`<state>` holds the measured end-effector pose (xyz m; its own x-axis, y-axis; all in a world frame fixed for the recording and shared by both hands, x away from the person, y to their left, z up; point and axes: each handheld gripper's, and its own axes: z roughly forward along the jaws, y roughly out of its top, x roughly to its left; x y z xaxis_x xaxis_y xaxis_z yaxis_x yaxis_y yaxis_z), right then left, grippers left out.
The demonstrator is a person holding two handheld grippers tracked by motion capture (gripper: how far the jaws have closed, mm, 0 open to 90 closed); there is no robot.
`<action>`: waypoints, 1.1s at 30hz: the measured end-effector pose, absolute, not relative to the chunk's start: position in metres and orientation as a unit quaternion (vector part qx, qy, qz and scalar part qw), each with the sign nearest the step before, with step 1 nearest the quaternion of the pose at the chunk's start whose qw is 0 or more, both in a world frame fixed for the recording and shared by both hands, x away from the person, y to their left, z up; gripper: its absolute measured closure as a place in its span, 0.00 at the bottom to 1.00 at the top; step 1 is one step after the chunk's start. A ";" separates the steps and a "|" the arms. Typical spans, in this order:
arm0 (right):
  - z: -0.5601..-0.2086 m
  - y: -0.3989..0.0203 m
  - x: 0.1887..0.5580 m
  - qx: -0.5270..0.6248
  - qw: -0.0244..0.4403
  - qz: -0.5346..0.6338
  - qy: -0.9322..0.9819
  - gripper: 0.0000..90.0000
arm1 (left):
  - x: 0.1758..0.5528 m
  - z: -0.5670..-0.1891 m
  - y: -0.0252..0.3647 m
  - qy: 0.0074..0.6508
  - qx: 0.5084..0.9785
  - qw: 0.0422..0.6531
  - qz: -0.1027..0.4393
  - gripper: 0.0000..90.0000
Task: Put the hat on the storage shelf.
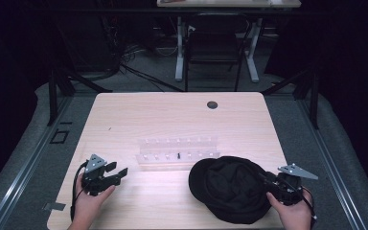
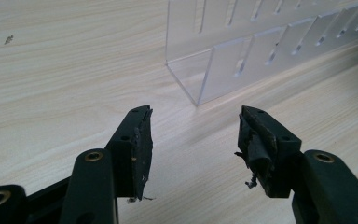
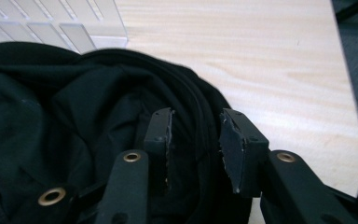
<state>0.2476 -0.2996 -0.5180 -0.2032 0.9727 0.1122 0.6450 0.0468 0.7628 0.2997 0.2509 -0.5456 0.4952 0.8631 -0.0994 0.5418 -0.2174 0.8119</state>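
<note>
Near the surface's (image 1: pixel 124 115) front edge: right tool (image 3: pixel 196 140), parted jaws astride black cap's (image 1: pixel 230 189) rim, unclamped; left tool (image 2: pixel 193 140) gaping, empty, facing clear rack (image 2: pixel 261 51).

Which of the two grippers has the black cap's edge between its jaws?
The right gripper: its open jaws straddle the rim of the black cap. The left gripper is open over bare table, short of the clear rack.

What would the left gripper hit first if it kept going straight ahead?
Probably the near corner of the clear rack. The open left gripper points across bare table right at it, though depth is hard to judge.
</note>
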 end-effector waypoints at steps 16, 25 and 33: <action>-0.479 -0.279 0.249 0.527 0.320 0.349 0.705 0.78 | 0.298 -0.544 0.252 0.462 0.758 0.419 0.191 0.52; -0.458 -0.287 0.260 0.574 0.236 0.266 0.738 0.75 | 0.297 -0.544 0.252 0.464 0.759 0.416 0.188 0.51; -0.455 -0.305 0.274 0.620 0.165 0.197 0.741 0.75 | 0.298 -0.546 0.250 0.462 0.760 0.416 0.187 0.51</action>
